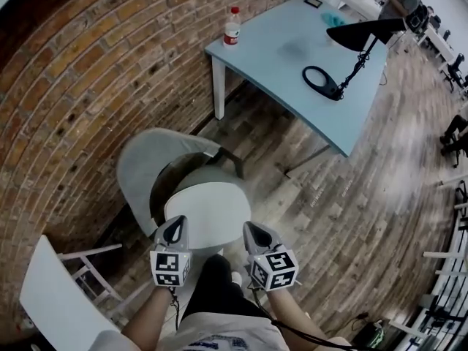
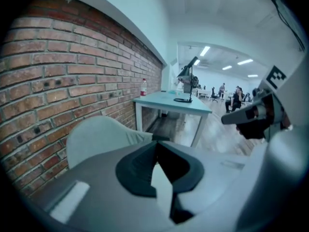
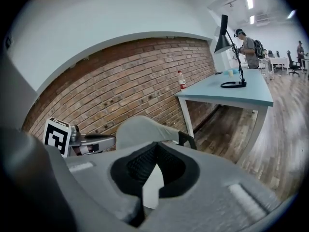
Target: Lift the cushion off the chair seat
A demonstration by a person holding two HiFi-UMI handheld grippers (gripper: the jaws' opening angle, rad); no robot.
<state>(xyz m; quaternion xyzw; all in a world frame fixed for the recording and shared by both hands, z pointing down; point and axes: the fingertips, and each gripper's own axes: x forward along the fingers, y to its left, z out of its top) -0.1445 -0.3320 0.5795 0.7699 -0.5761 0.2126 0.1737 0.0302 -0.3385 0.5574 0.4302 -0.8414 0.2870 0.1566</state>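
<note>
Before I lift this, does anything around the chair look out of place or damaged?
Nothing stands out. The cushion looks level over the chair, with the left gripper and right gripper shut on its near edge. The bottle and lamp stand upright on the table.

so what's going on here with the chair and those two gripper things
A person holds a hand-held gripper in each hand. The left hand-held gripper and the right hand-held gripper are each shut on the near edge of the white cushion, which lies over the seat of the grey chair beside the brick wall. These views don't show whether the cushion is clear of the seat.
</note>
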